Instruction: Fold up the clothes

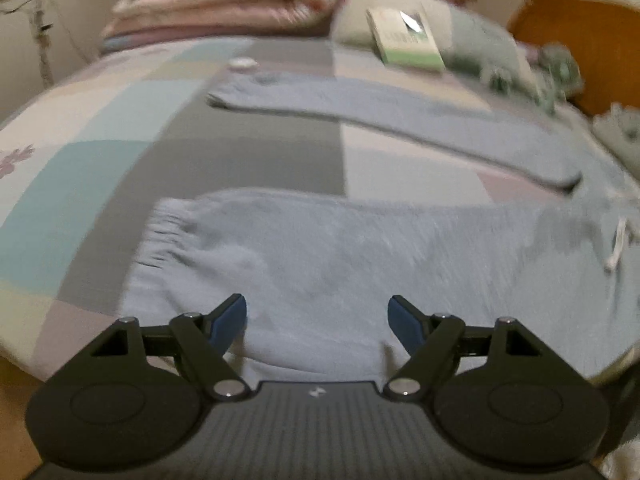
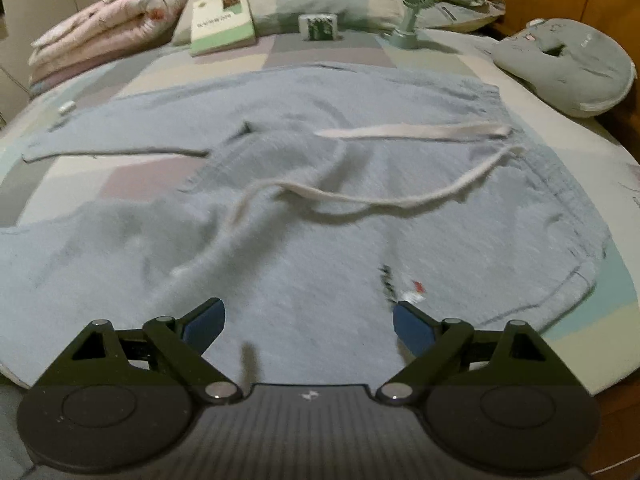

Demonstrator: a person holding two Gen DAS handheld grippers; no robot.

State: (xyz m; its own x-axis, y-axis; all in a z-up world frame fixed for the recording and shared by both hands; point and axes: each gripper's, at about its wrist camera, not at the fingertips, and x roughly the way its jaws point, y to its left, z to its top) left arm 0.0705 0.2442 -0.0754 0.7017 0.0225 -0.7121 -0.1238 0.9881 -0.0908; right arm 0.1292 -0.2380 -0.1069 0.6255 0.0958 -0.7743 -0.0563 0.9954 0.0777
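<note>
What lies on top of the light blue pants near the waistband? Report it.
A white drawstring lies loose across the light blue pants, with a small printed logo nearby. The patchwork bedspread beneath is hidden wherever the fabric covers it.

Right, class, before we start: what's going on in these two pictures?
A person is folding light blue sweatpants spread flat on a patchwork bed. The left hand-held gripper hangs open over one leg near its cuff, the right hand-held gripper open over the waist by the white drawstring. Neither holds any cloth; no fold shows yet.
</note>
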